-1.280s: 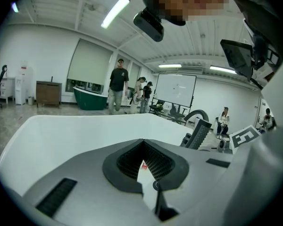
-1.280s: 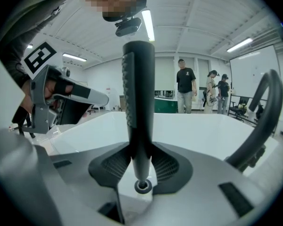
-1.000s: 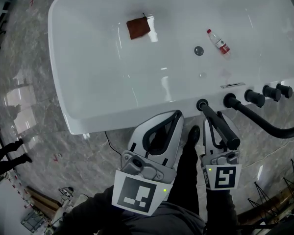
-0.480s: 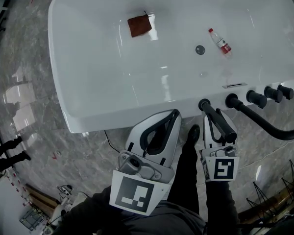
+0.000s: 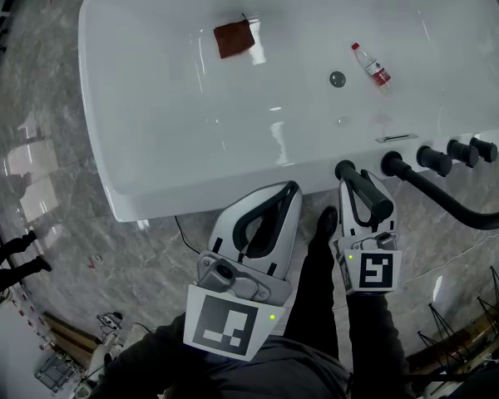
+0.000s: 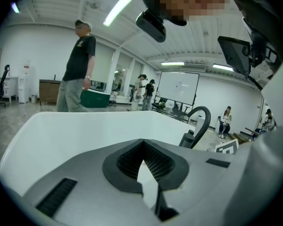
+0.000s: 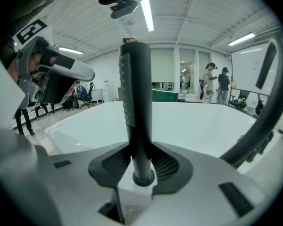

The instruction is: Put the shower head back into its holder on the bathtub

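Note:
The black shower head is a rod-like handle, and my right gripper is shut on it at the white bathtub's near rim. Its lower end meets the round black holder on that rim. In the right gripper view the shower head stands upright between the jaws, and its ringed foot rests at the pads. Its black hose curves off to the right. My left gripper hovers shut and empty just left of it, over the bathtub's edge.
Three black knobs line the rim right of the holder. Inside the tub lie a brown cloth, a small bottle and the drain. A cable trails over the marble floor. People stand beyond the tub.
My right gripper has sunk a little with the shower head, which now stands steeper over the holder. The left gripper has stayed where it was.

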Demonstrator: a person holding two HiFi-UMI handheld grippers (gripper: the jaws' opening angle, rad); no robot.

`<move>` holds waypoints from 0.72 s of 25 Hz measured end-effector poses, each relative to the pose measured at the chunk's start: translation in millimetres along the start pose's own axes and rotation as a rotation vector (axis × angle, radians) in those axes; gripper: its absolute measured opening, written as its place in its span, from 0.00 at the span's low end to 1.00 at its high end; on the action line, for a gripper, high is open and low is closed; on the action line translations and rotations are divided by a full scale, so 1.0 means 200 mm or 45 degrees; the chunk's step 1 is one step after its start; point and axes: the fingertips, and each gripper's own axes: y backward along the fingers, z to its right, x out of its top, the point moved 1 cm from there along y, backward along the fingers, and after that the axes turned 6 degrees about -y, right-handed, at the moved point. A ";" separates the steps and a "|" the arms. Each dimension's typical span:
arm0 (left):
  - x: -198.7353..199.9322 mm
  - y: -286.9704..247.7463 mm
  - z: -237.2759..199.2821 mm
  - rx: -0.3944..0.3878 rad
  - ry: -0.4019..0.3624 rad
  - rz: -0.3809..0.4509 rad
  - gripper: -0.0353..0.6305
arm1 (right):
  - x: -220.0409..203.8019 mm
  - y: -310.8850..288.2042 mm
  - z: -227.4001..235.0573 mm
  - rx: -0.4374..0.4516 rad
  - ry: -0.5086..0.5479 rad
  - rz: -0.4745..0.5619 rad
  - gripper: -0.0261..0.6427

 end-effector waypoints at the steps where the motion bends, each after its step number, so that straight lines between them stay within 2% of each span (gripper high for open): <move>1: 0.00 0.00 0.00 0.000 -0.002 -0.003 0.06 | 0.00 0.00 0.00 0.001 -0.007 0.000 0.25; 8: -0.06 0.00 0.06 -0.009 -0.012 -0.035 0.06 | 0.02 0.01 0.00 0.022 -0.089 0.044 0.25; 18: -0.06 0.00 0.11 -0.018 -0.008 -0.037 0.06 | 0.00 0.04 0.00 0.036 -0.111 0.048 0.41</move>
